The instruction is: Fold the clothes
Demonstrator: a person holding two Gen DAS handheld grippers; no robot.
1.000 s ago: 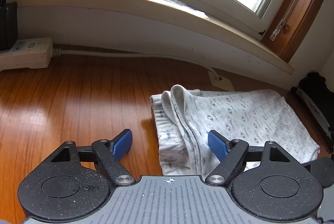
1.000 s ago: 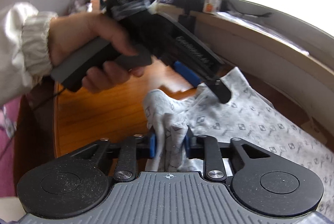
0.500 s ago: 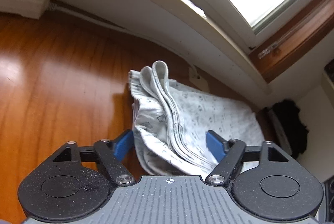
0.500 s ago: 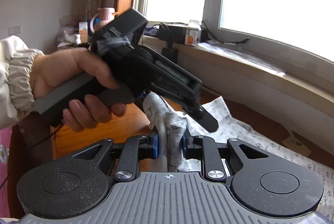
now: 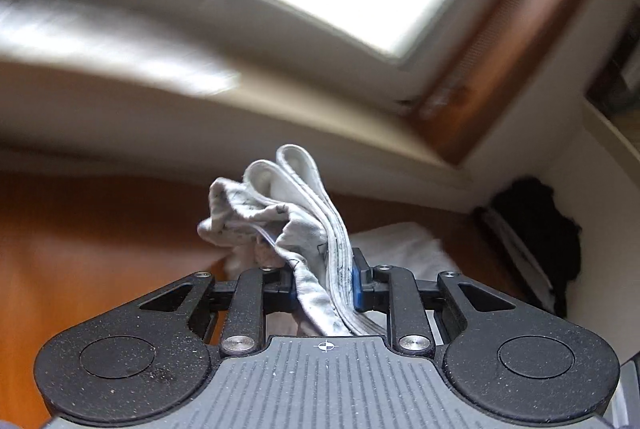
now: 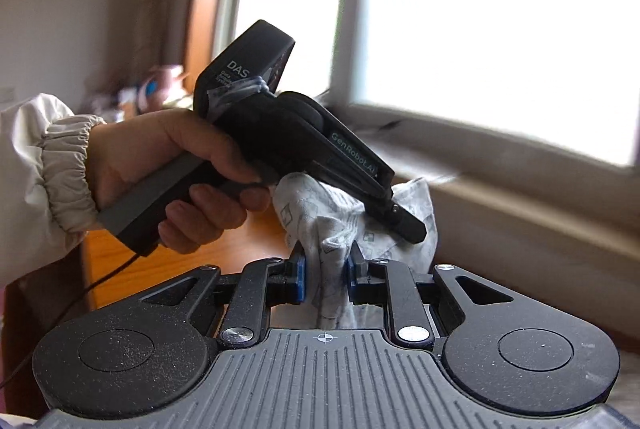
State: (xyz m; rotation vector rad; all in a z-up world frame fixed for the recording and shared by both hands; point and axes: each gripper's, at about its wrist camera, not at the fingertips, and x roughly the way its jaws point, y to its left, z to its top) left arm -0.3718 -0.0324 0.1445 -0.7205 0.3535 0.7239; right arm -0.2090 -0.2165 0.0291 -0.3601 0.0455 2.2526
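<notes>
A white garment with a small grey print [image 5: 280, 205] is bunched between the blue pads of my left gripper [image 5: 324, 277], whose jaws are closing and press on its folded hem bands. The rest of the cloth hangs down toward the wooden table [image 5: 80, 249]. In the right wrist view my right gripper [image 6: 326, 277] is shut on another bunch of the same garment [image 6: 320, 213]. Just beyond it is the black left gripper [image 6: 400, 221], held by a hand [image 6: 160, 157] in a white sleeve, with cloth around its tip.
A pale window sill [image 5: 200, 109] and a bright window run along the back, with a brown wooden frame [image 5: 500, 49] at the right. A black object [image 5: 536, 229] lies in the right corner. A thin cable [image 6: 80, 293] trails from the left gripper's handle.
The left gripper's jaws have closed from wide apart onto the garment's hem. Both grippers have risen with the cloth, lifting it off the table; the views now tilt up toward the window.
</notes>
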